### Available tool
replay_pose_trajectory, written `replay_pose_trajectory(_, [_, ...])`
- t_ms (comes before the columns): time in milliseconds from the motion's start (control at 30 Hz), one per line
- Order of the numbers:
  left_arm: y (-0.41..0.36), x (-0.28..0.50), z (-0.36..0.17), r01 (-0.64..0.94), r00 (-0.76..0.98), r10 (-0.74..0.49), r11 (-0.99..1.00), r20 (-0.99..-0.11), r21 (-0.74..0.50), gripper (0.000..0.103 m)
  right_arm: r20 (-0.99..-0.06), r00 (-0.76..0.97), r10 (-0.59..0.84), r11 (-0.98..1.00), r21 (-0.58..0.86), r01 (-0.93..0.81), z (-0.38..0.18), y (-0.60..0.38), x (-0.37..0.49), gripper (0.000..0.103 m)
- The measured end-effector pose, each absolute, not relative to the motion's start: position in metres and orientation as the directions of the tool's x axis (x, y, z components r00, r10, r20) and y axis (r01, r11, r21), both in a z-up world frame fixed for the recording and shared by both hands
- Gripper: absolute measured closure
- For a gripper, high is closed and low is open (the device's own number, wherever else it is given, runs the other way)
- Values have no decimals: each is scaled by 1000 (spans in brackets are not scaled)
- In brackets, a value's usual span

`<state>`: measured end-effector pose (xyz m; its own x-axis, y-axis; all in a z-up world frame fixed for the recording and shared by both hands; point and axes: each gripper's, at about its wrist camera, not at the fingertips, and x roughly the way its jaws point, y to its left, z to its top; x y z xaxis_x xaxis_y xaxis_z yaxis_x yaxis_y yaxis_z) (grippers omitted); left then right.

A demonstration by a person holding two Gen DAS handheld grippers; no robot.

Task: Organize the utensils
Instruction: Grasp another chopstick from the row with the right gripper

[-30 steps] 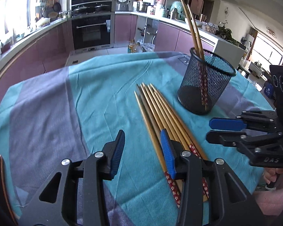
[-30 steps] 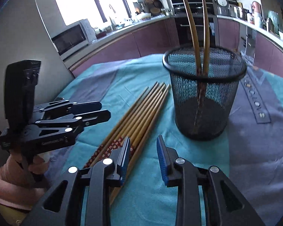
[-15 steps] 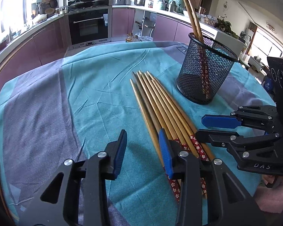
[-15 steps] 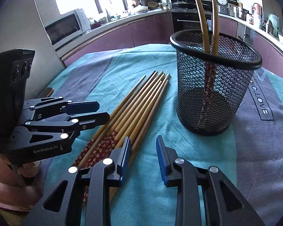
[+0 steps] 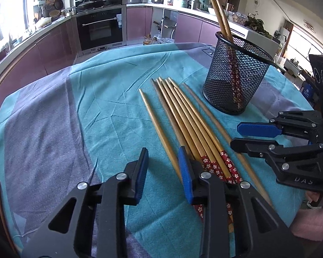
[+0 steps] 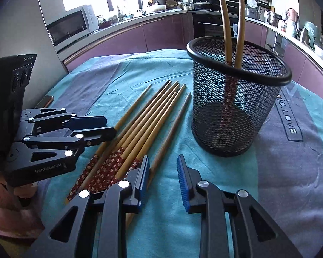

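A wrinkled teal and grey cloth (image 5: 79, 111) is spread beneath both grippers. Ahead of the right gripper (image 6: 163, 177) a round black mesh cup (image 6: 236, 107) is seen, with two chopsticks (image 6: 230, 30) stood inside. Bamboo chopsticks (image 5: 183, 118) are laid between the grippers, just beside the left gripper (image 5: 161, 169). Both are held apart, empty.

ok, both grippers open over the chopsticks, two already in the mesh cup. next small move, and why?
Probably lower the right gripper onto the separated bamboo chopstick lying nearest the black wire-mesh cup and close on it. It lies apart from the main chopstick bundle, so the open jaws can take it alone, and the gripper's left finger already sits just over its thick end. The left gripper is open too, beside the bundle.
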<state>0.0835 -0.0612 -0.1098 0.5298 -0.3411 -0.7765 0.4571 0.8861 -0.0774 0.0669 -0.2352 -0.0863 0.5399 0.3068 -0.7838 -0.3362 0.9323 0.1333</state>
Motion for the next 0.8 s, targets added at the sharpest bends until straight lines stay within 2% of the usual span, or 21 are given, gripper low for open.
replay_pose_trajectory(100, [-59, 87, -110, 457, 518, -354, 884, -779, -98, 82, -789, 536, 301, 932, 126, -339, -87, -234, 69, 78])
replay_pose_trajectory(367, [-59, 104, -112, 435, 503, -332, 895, -798, -99, 80, -786, 559, 264, 945, 94, -314, -92, -222, 78, 80])
replay_pose_trajectory(467, [-61, 109, -113, 427, 504, -327, 899, -800, -98, 83, -780, 567, 266, 950, 111, -293, -93, -224, 80, 87])
replay_pose_trajectory(533, [-62, 111, -113, 412, 509, -316, 906, -800, -95, 89, -776, 562, 287, 949, 150, -278, -93, -228, 81, 92])
replay_pose_trajectory(667, [-59, 109, -113, 384, 515, -317, 916, -797, -116, 94, -763, 566, 311, 948, 202, -247, -91, -240, 80, 96])
replay_pose_trajectory(800, [-52, 102, -107, 362, 540, -328, 922, -775, -138, 95, -734, 591, 334, 942, 233, -243, -82, -251, 74, 97])
